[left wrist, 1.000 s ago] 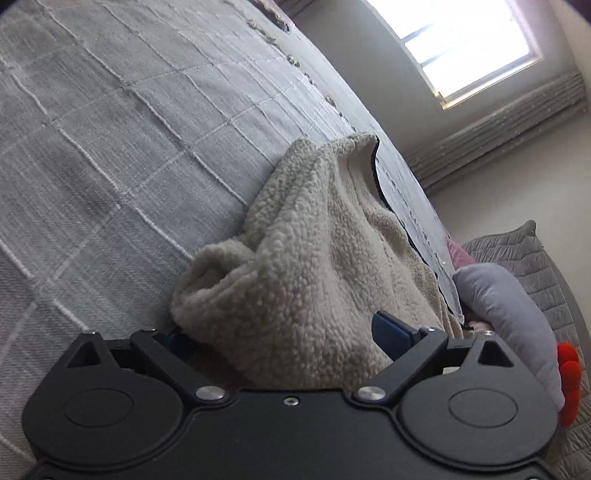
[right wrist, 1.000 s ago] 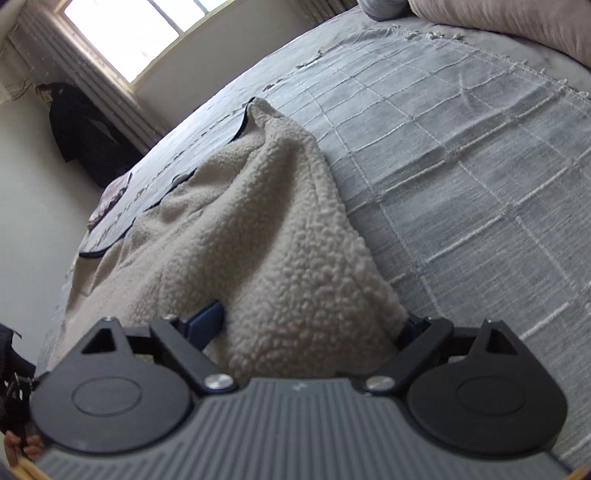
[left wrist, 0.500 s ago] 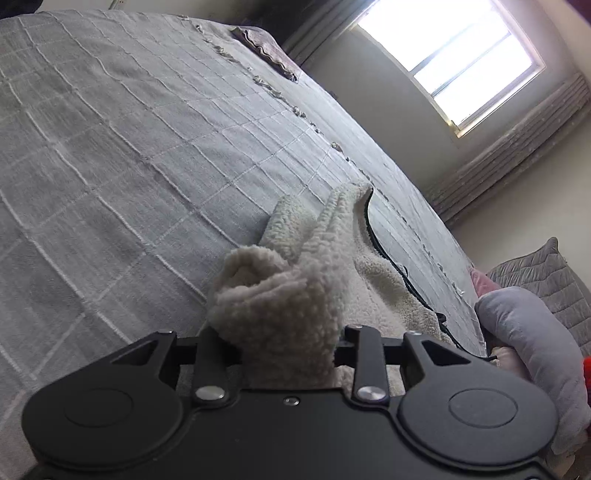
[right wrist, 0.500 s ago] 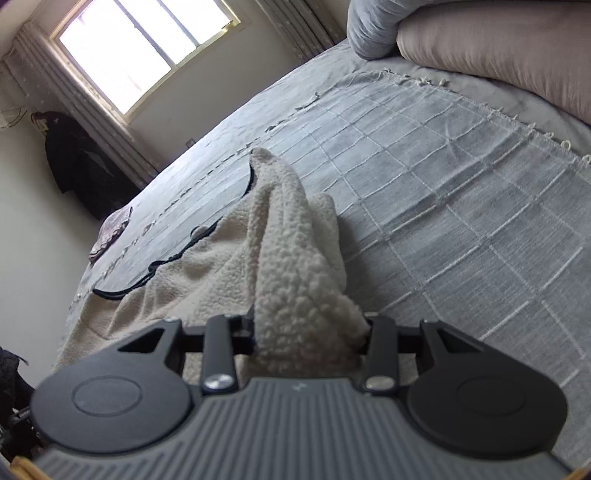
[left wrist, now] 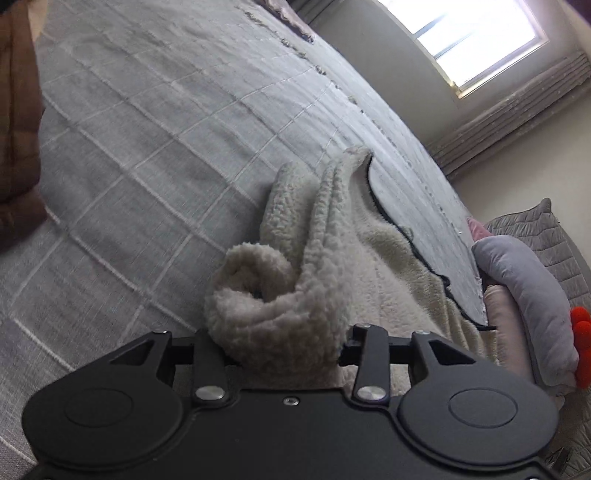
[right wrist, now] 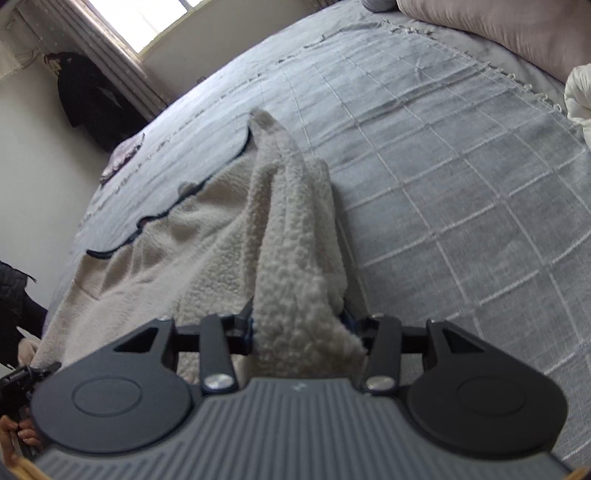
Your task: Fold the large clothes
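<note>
Cream fleece lies on the bed, spread over a grey checked blanket, dark trim along its far edge. Left hand-held gripper has a rolled bunch of fleece between its jaws, pads pressing on it; jaws are easing apart a little but the cloth is gripped. Bunch is lifted off the blanket, and a ridge of fleece runs from it away toward the far edge. Right hand-held gripper likewise grips a thick fold of fleece, jaws opening slightly, fabric filling the gap between them. A raised ridge runs from this grip up to a pointed corner of the fleece. Both jaws sit at a narrow-to-middle spread, packed with fleece. Window bright at back. Grey pillow beside the bed edge in the left view; pink pillow at the top of the right view. Dark coat hangs by the wall.
</note>
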Action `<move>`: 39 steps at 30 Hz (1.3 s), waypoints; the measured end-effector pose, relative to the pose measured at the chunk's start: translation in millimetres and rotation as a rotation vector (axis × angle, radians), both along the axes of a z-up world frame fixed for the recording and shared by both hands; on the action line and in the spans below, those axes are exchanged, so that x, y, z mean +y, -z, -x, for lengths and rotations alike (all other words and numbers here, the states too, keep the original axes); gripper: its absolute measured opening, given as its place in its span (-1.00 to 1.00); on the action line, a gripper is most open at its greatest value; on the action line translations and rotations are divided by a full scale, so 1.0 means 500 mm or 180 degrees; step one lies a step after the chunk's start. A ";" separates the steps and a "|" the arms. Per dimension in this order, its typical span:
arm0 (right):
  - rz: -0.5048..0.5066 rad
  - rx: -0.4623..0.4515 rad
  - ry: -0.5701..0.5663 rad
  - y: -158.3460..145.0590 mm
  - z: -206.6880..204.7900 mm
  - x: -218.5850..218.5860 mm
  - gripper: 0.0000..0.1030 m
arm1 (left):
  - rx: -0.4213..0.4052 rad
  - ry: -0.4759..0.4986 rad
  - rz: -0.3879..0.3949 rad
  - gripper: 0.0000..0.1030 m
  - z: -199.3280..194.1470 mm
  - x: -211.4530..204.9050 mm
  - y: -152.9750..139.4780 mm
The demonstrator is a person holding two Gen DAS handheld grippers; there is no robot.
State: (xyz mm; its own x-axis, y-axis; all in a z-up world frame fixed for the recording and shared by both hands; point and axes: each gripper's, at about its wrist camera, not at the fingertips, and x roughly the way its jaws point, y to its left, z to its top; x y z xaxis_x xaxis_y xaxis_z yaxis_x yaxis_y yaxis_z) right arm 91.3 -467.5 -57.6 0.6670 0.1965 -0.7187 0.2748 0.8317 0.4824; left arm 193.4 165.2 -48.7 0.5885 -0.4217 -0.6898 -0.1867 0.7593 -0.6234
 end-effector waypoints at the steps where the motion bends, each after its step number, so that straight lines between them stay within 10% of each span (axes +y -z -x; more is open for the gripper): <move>1: 0.0130 0.0065 0.0012 0.010 -0.001 0.002 0.09 | 0.0040 -0.0056 0.0008 -0.04 0.002 -0.001 0.014; 4: 0.0552 -0.0007 0.0120 0.008 0.016 0.005 0.46 | 0.0038 -0.0202 0.0149 0.21 0.018 0.003 0.032; 14: 0.1241 -0.0935 -0.0319 -0.091 0.007 0.172 0.39 | -0.0224 -0.0547 0.0368 0.10 0.021 -0.017 0.077; 24: 0.1025 -0.1038 -0.1488 -0.023 -0.072 0.428 -0.52 | -0.0922 -0.0520 -0.0252 -0.36 0.064 -0.077 -0.039; 39: 0.0462 -0.0632 -0.1516 0.045 -0.105 0.396 -0.60 | -0.2166 0.0627 -0.0513 -0.36 0.132 -0.381 -0.254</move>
